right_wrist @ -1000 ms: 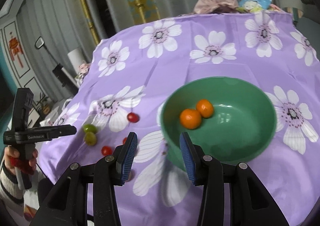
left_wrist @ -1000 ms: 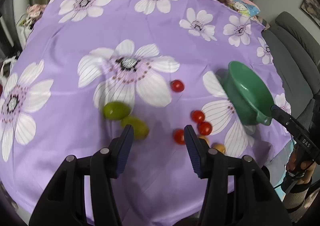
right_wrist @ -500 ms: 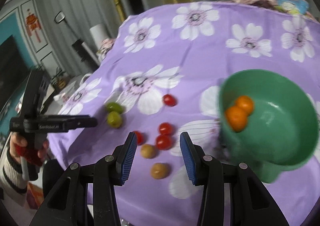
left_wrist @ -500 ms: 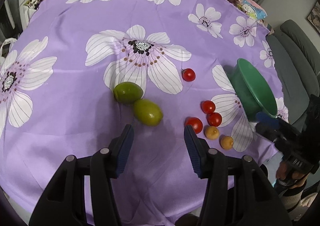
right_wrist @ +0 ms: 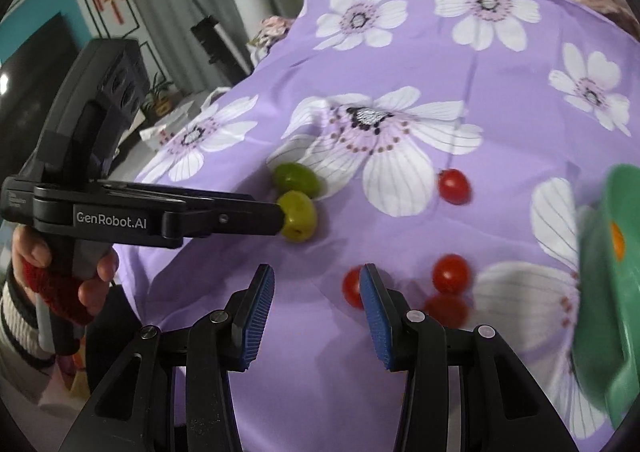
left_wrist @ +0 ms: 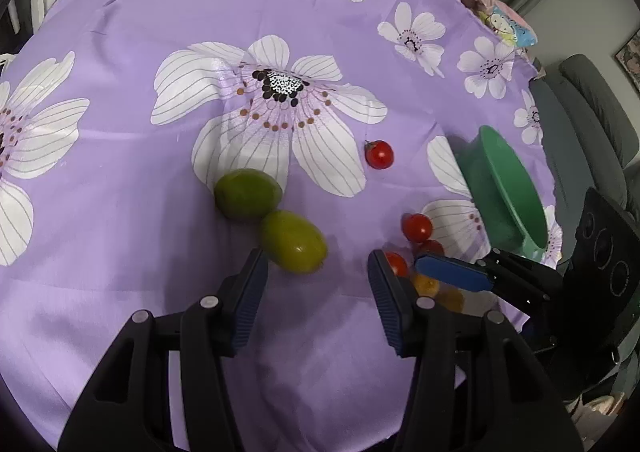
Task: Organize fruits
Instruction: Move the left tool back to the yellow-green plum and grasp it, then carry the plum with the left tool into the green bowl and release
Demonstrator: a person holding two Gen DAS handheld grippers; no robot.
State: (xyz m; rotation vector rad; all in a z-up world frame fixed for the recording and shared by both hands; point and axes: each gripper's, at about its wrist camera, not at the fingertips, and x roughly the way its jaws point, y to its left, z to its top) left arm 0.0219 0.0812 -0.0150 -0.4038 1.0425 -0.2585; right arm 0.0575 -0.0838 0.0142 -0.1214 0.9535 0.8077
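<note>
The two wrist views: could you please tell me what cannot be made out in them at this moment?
- Green bowl: right wrist view, cut off by the right edge and blurred; its contents show only as an orange sliver.
- Same bowl: left wrist view, seen edge-on, inside hidden.
- Yellowish fruits: left wrist view, partly covered by the right gripper.
- Lowest red tomato: right wrist view, blurred.

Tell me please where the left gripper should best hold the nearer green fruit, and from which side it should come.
Grip the nearer green fruit across its short middle, coming from above. It lies lengthwise, touching the other green fruit at one end; the left gripper stands open.
</note>
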